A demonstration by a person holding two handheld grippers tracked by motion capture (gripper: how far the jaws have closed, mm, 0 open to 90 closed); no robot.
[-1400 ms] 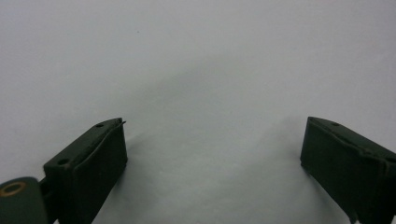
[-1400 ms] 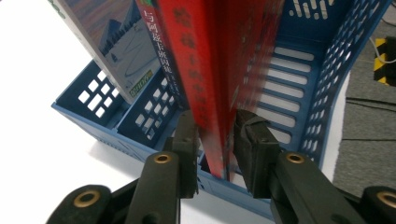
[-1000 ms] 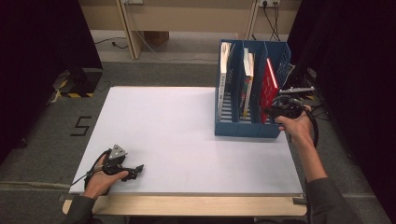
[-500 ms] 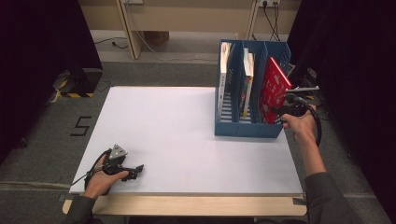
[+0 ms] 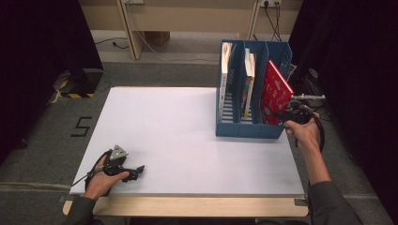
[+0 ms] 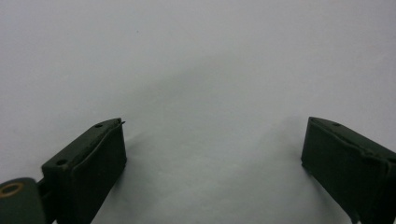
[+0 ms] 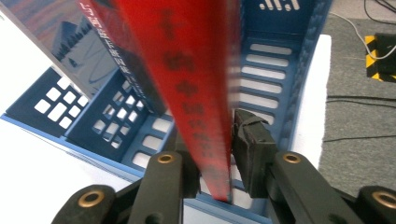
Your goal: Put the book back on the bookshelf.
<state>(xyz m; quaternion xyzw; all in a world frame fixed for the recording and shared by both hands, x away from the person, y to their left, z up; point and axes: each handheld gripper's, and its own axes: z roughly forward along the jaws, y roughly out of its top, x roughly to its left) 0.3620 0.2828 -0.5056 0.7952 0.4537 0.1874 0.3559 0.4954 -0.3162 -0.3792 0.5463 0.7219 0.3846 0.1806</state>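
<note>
A white rectangular table held a blue slotted plastic file rack near its right edge. A thin red book leaned tilted in the rack's rightmost compartment, clamped by the right gripper. The left gripper rested wide open on bare tabletop.

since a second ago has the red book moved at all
Yes. The red book, pinched by the right hand-held gripper, has tipped over: against the blue file rack its top now leans out past the rack's right wall, where before it stood upright inside.
</note>
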